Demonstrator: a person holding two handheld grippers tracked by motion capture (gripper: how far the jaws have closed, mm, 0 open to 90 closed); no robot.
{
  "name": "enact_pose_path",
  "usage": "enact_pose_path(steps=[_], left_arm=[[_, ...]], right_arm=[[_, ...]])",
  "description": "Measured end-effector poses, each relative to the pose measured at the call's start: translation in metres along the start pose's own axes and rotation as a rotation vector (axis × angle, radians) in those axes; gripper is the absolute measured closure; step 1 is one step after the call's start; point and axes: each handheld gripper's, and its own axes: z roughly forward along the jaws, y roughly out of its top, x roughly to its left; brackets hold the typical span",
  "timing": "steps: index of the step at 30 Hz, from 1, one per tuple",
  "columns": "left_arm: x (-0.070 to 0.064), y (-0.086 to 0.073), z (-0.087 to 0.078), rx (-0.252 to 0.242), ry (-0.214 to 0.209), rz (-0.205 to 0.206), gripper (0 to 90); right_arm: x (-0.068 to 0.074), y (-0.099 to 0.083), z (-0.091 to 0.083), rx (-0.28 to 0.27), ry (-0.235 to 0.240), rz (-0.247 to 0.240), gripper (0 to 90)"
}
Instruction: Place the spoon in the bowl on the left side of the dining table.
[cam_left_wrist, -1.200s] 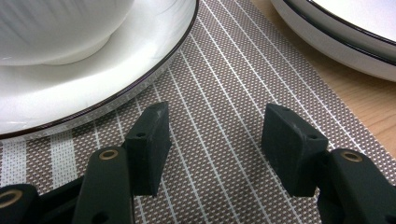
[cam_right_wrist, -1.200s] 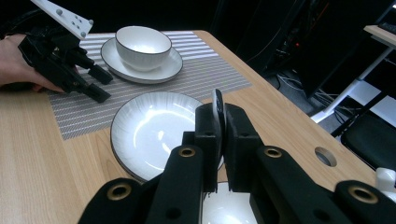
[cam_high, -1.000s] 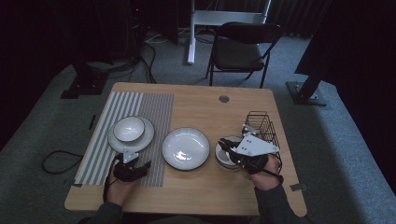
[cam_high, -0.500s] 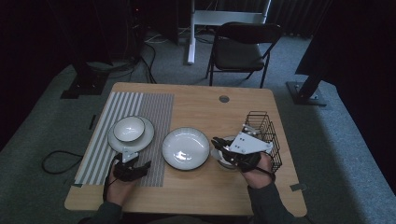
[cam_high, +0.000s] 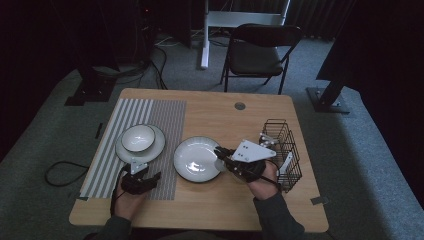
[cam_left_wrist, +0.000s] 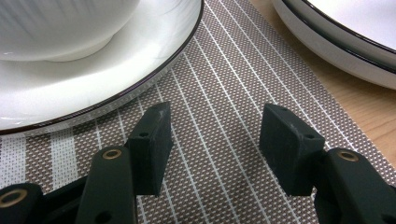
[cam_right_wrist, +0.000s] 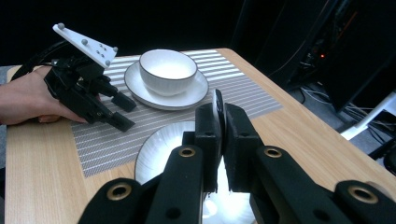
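Note:
My right gripper (cam_high: 220, 158) (cam_right_wrist: 221, 122) is shut on the rim of a small white plate (cam_right_wrist: 217, 100), held on edge over the right side of a large white plate (cam_high: 192, 159) (cam_right_wrist: 161, 149) at the table's middle. A white bowl (cam_high: 138, 138) (cam_right_wrist: 168, 68) stands on a dark-rimmed saucer (cam_high: 153, 149) (cam_left_wrist: 98, 86) on the striped placemat (cam_high: 165, 117). My left gripper (cam_high: 152, 176) (cam_left_wrist: 215, 135) rests open on the placemat just in front of that saucer, with nothing between its fingers.
A black wire basket (cam_high: 283, 150) stands at the table's right edge, beside my right hand. A folding chair (cam_high: 260, 50) stands beyond the far edge. Bare wood lies along the back of the table (cam_high: 225, 112).
My right gripper has moved left from beside the wire basket to the large plate's right edge, carrying the small plate. The left gripper has stayed in place.

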Motion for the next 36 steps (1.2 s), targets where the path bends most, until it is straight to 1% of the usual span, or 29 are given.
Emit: enact_pose_path(steps=[4, 7, 10, 12, 16, 20, 26, 30, 32, 36], left_arm=[[0.000, 0.000, 0.000, -0.003, 0.000, -0.004, 45.8], [0.000, 0.000, 0.000, -0.005, 0.000, -0.006, 46.2], [0.000, 0.000, -0.001, -0.002, 0.002, 0.004, 47.4], [0.000, 0.000, -0.001, -0.004, 0.001, 0.003, 47.6], [0.000, -0.001, -0.002, -0.015, 0.002, -0.003, 48.2], [0.000, -0.001, -0.002, -0.023, 0.005, 0.004, 48.2], [0.001, -0.001, -0.003, -0.034, 0.010, 0.003, 48.2], [0.001, -0.001, -0.003, -0.038, 0.010, 0.006, 48.2], [0.001, -0.002, -0.004, -0.055, 0.012, 0.006, 48.3], [0.002, -0.001, -0.006, -0.067, 0.015, 0.002, 48.6]], right_arm=[[0.004, 0.002, 0.009, 0.000, 0.019, -0.005, 85.2], [0.005, 0.003, 0.013, -0.003, 0.027, 0.000, 85.3], [0.006, 0.006, 0.020, -0.017, 0.041, 0.007, 85.2], [0.007, 0.008, 0.023, -0.020, 0.047, 0.006, 85.3], [0.007, 0.012, 0.029, -0.025, 0.060, 0.007, 85.2], [0.008, 0.015, 0.036, -0.026, 0.071, 0.006, 85.2], [0.008, 0.020, 0.048, -0.021, 0.083, -0.002, 85.3], [0.008, 0.022, 0.054, -0.027, 0.093, 0.005, 85.2], [0.008, 0.023, 0.056, -0.027, 0.097, 0.005, 85.3], [0.007, 0.025, 0.061, -0.030, 0.104, 0.013, 85.3]])
